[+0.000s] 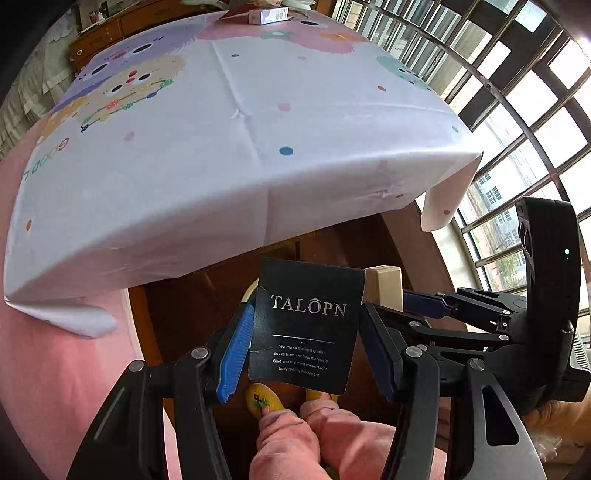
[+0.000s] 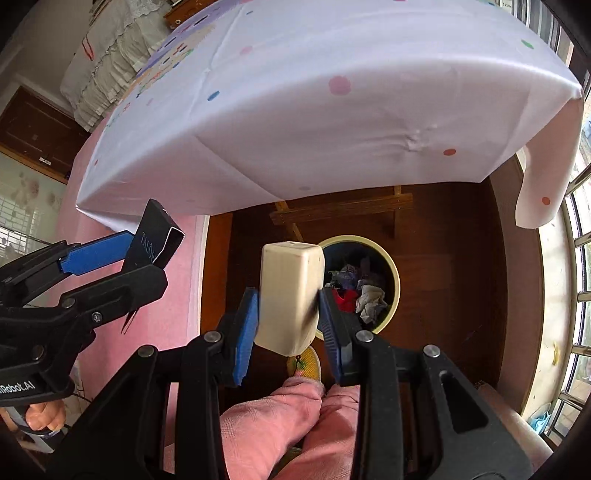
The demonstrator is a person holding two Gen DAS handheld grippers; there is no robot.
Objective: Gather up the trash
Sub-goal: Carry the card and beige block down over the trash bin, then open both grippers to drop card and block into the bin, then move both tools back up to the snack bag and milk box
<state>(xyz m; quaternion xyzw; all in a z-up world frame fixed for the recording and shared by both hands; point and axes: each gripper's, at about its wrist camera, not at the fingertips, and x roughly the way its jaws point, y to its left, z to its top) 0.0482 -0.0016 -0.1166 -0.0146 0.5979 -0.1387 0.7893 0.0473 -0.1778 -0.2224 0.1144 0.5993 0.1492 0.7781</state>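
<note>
My left gripper (image 1: 306, 343) is shut on a black "TALOPN" sock package (image 1: 306, 325), held upright between its blue pads (image 1: 236, 347) below the table's front edge. In the right wrist view the same package (image 2: 157, 236) shows at the left as a folded black sleeve in the left gripper (image 2: 142, 254). My right gripper (image 2: 286, 314) is shut on a cream rectangular box (image 2: 290, 291), held above the floor just left of a round yellow-rimmed trash bin (image 2: 396, 280) with crumpled waste inside. The cream box (image 1: 384, 288) peeks out behind the black package.
A table under a white cartoon-print cloth (image 1: 229, 155) fills the upper view, its corner flap (image 2: 543, 192) hanging down. A small white box (image 1: 267, 14) lies at its far end. The person's pink-trousered legs (image 2: 280, 413) and yellow slippers (image 1: 264, 400) are below. Barred windows (image 1: 517, 110) stand at right.
</note>
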